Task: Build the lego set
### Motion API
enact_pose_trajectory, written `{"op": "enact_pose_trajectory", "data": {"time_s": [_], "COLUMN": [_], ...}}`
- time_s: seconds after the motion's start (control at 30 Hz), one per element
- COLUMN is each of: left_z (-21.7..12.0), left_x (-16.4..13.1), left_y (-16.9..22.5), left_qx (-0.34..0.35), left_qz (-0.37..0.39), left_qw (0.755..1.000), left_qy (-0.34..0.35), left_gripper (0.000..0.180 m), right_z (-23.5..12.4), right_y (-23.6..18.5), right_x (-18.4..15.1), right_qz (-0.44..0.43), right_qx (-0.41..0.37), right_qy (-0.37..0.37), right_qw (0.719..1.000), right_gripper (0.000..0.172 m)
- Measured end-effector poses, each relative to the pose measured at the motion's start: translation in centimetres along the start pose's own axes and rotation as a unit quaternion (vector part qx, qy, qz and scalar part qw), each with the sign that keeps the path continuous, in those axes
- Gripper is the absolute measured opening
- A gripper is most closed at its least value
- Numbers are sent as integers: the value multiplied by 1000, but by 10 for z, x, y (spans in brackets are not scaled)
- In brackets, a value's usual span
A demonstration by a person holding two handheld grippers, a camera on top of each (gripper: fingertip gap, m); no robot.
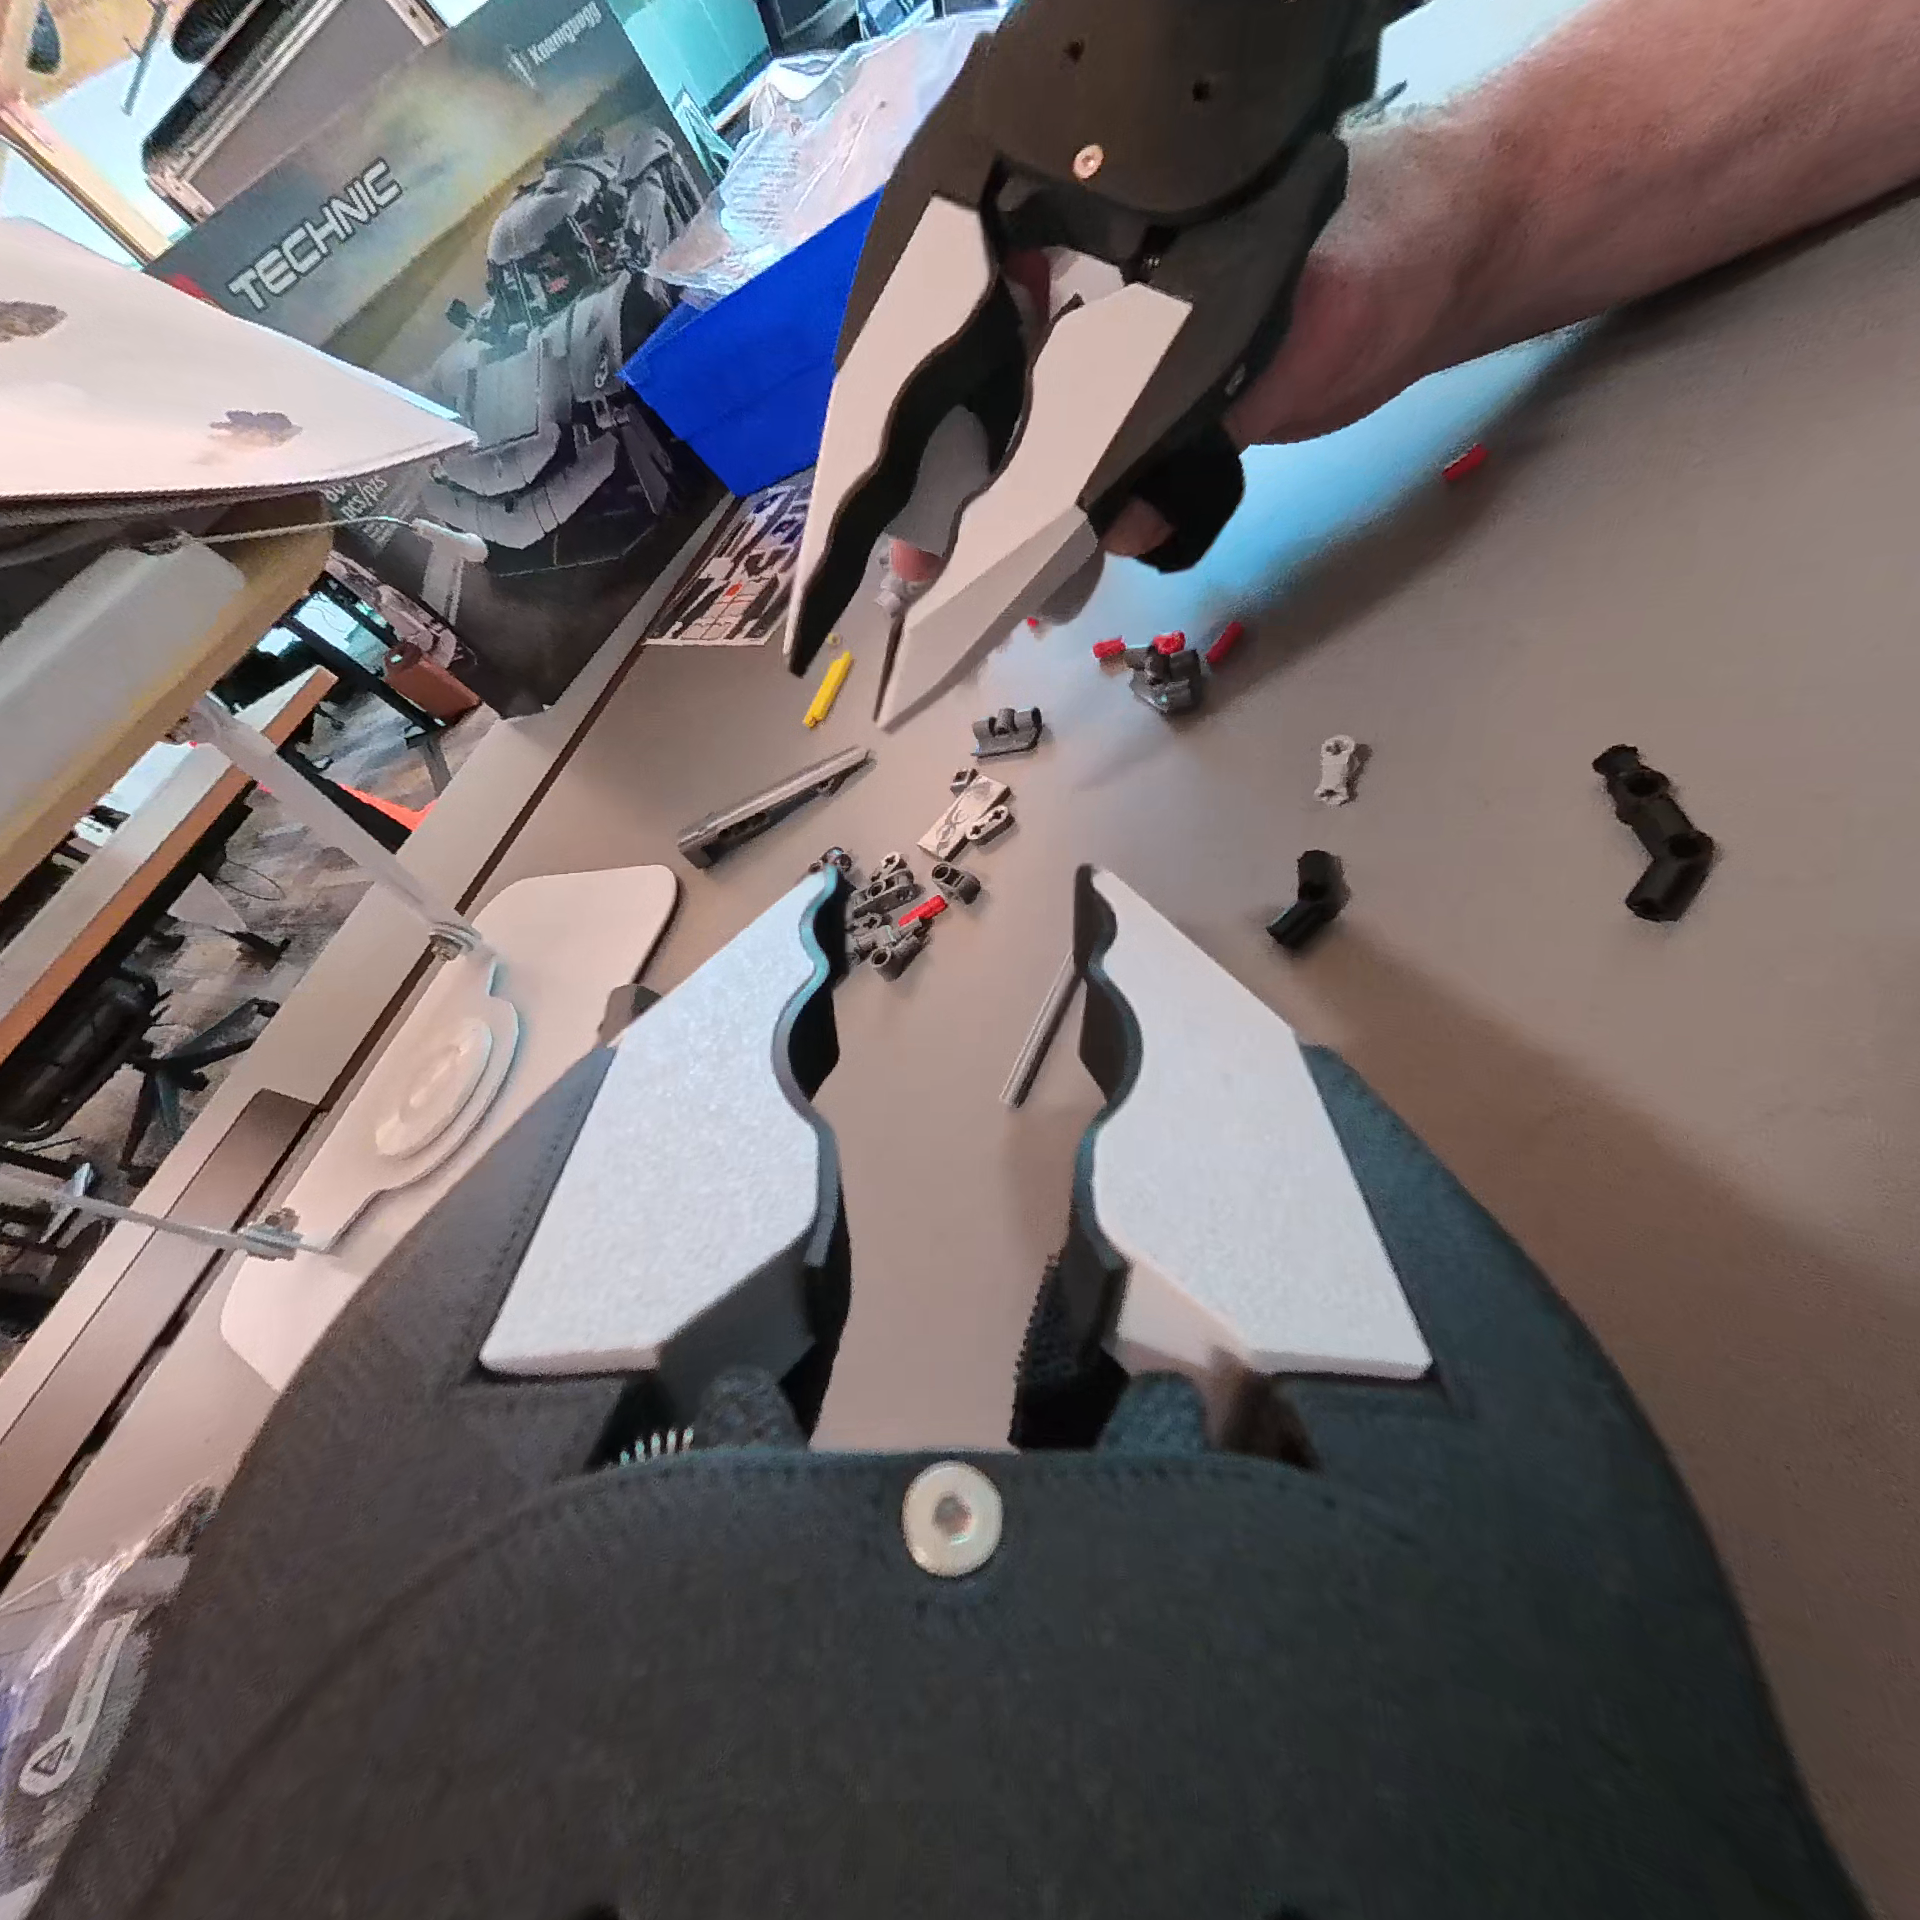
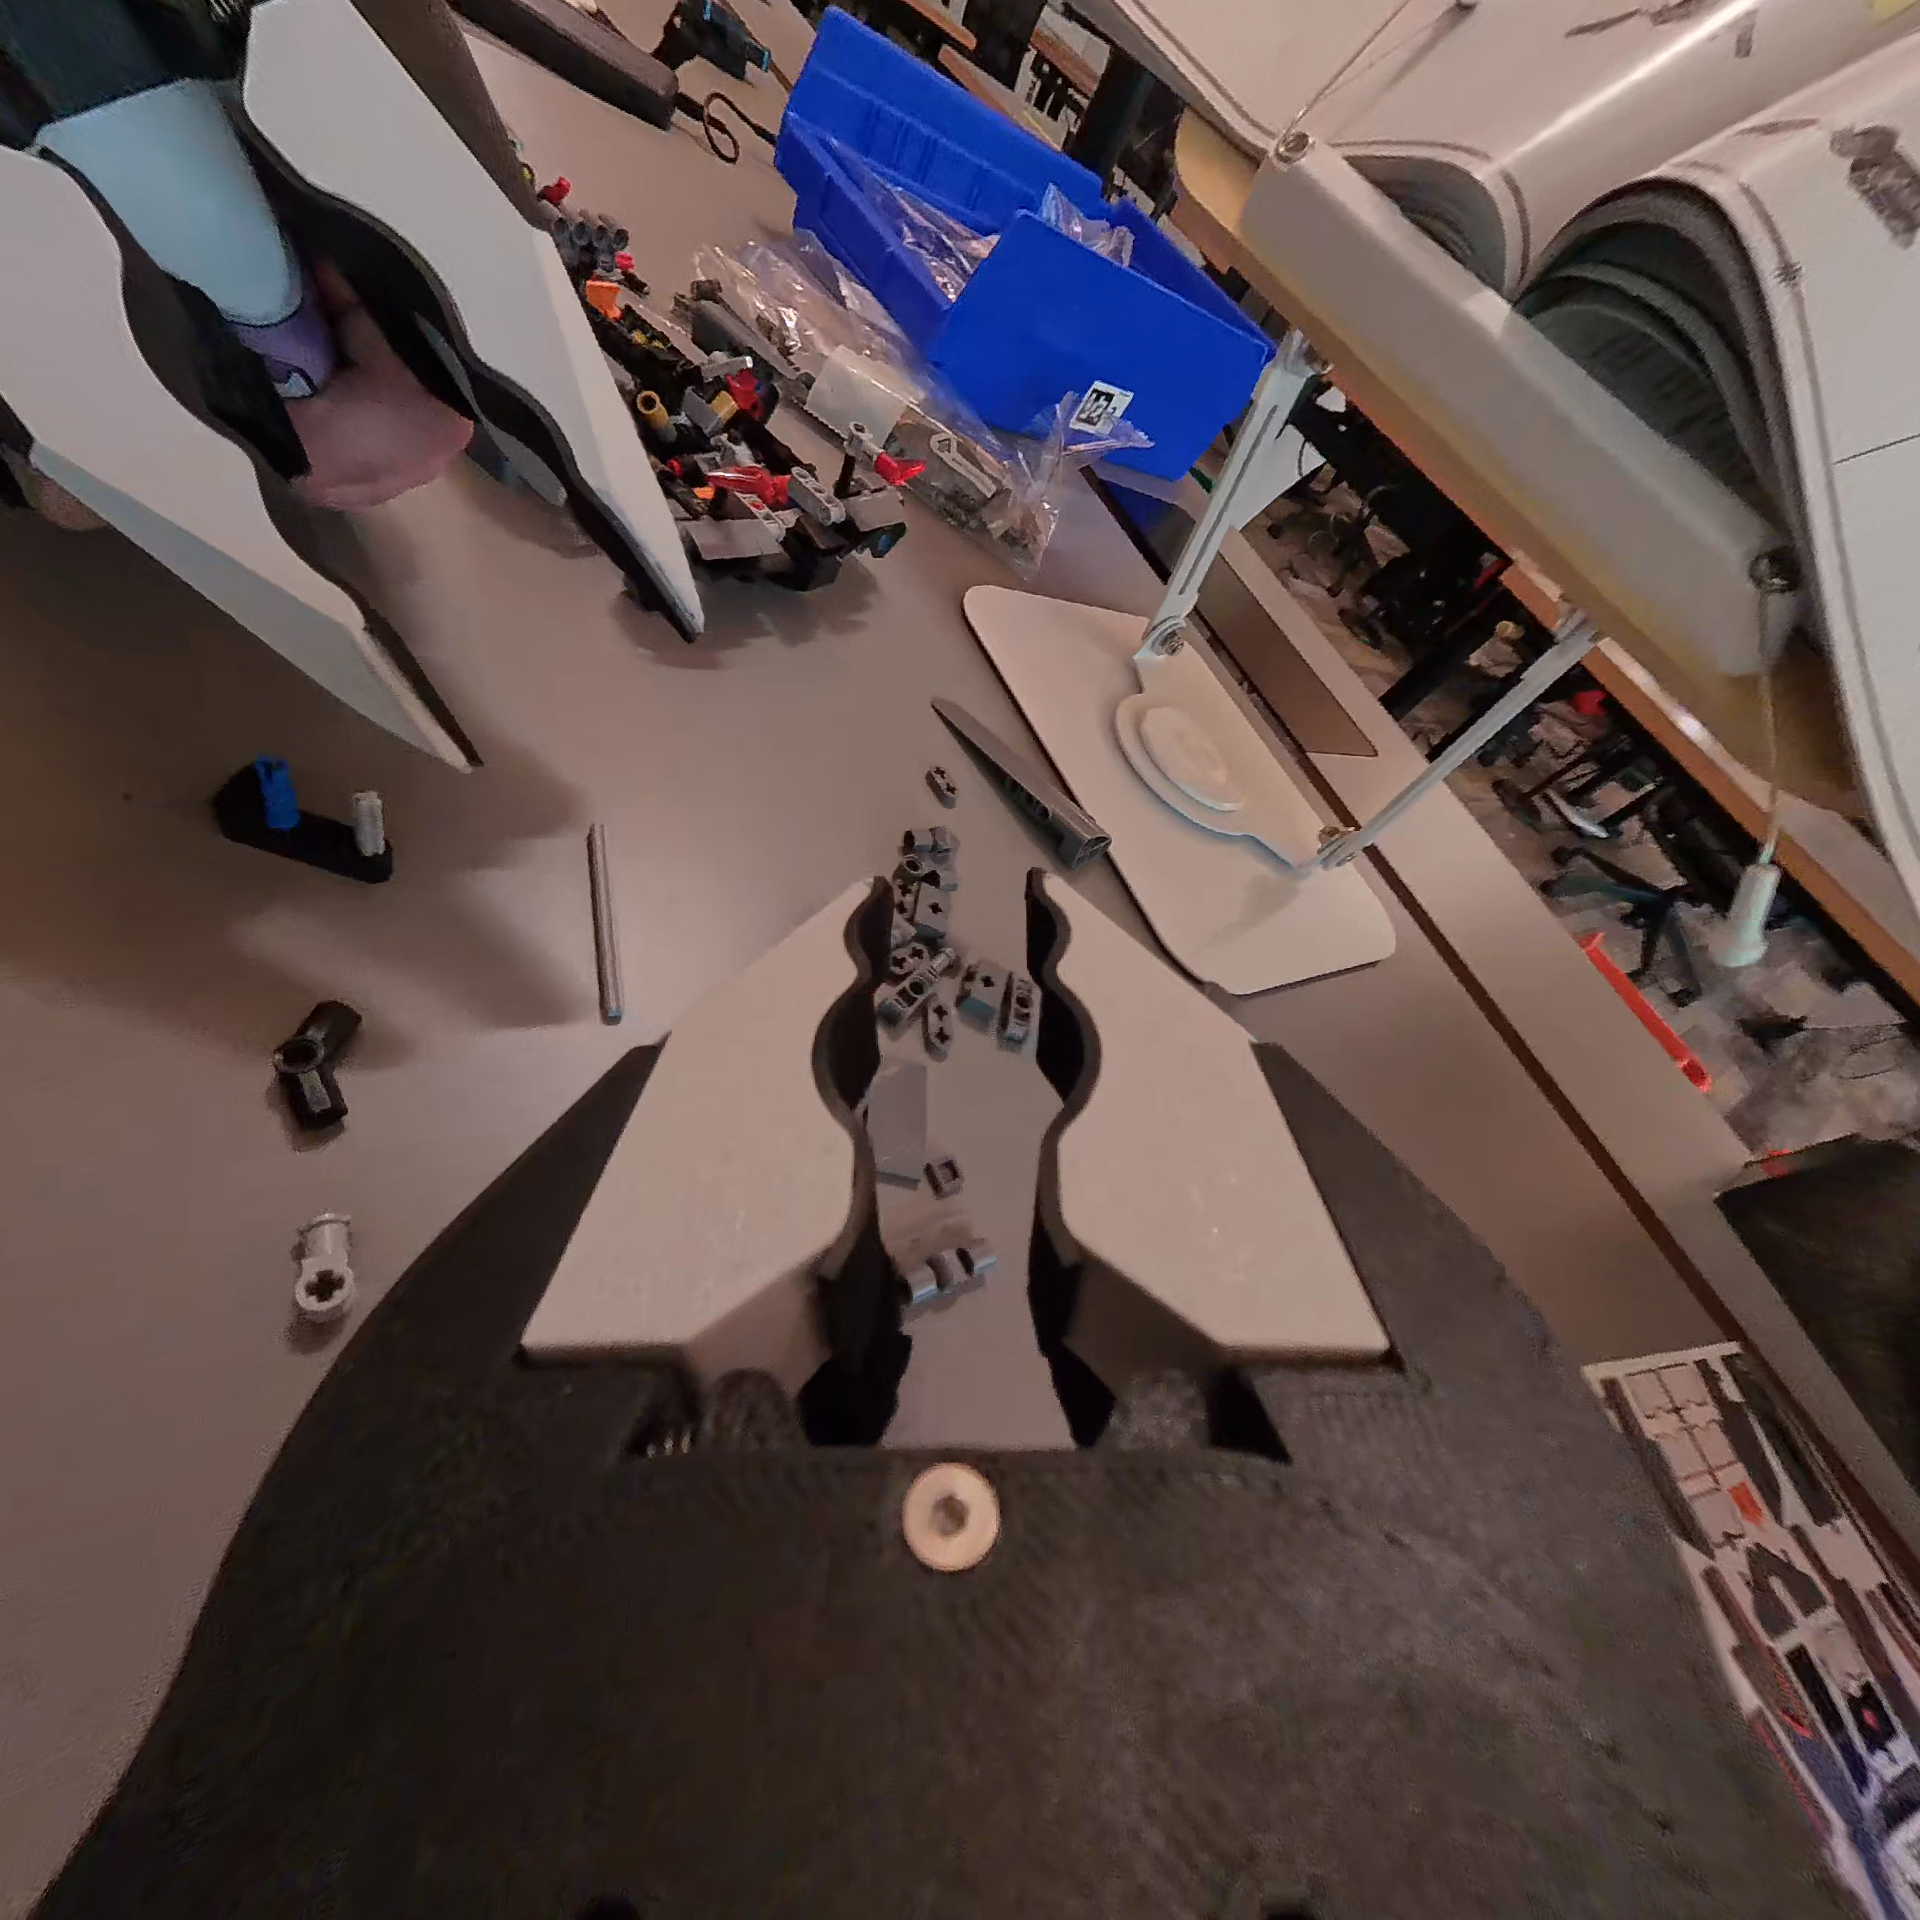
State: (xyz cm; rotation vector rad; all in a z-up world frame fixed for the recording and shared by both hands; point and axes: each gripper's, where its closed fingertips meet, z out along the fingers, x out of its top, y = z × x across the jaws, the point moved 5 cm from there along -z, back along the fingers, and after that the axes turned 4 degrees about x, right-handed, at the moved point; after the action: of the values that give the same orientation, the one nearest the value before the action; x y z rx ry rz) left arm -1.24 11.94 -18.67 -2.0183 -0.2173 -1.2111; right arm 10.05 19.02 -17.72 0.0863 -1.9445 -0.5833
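Lamp base [image 1: 582, 914]: white flat plate at the far left edge of your counter [image 1: 1455, 1091], well clear of both tongs.
Dark wedge piece [image 1: 774, 805]: long grey wedge lying flat left of the heap, with its long axis running from near left to far right.
Left tongs [image 1: 956, 883]: yours, parted, with nothing between the fingers but bare counter; they hang above the surface.
Heap of small grey connectors [image 1: 894, 914]: just beside the left tongs' left fingertip [image 1: 821, 894], inside the gap's far-left corner; one red pin [image 1: 920, 914] lies among them. Contact with the fingertip cannot be told.
Thin grey rod [image 1: 1044, 1029]: lies along the inner edge of the left tongs' right finger, its long axis nearly parallel to the fingers; whether they touch cannot be told.
Right tongs [image 2: 956, 894]: parted more narrowly, and also holding nothing. Seen from their own camera, the same heap [image 2: 935, 966] shows between and beyond the fingertips, lying on the counter below them.
Nearer tongs: both point at the heap from opposite sides; the left ones' tip looks closer to it.
Black elbow pieces [image 1: 1309, 899]: on open counter to the right, apart from both tongs.
Blue bins [image 2: 1039, 270]: far back of the counter, with clear bags of parts beside them.
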Motion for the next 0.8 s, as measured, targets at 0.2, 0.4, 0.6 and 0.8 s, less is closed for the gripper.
{"op": "enact_pose_trajectory", "data": {"time_s": [0.2,0.4,0.6,0.8], "left_z": [-1,-1,-1,-1], "left_x": [0,0,1,2], "left_y": [1,1,2,4], "left_qx": [1,5,6,1], "left_qz": [-3,8,16,14], "left_qw": [1000,1000,1000,1000], "left_qy": [2,3,4,6], "left_gripper": [39,38,37,36], "right_z": [-5,-5,-6,-6], "right_y": [5,7,10,11], "right_x": [1,-1,-3,-5], "right_qz": [-9,-10,-14,-16], "right_qx": [-21,-28,-35,-36], "right_qy": [3,3,-1,-4], "right_qw": [1000,1000,999,999], "right_gripper": [23,25,25,24]}}
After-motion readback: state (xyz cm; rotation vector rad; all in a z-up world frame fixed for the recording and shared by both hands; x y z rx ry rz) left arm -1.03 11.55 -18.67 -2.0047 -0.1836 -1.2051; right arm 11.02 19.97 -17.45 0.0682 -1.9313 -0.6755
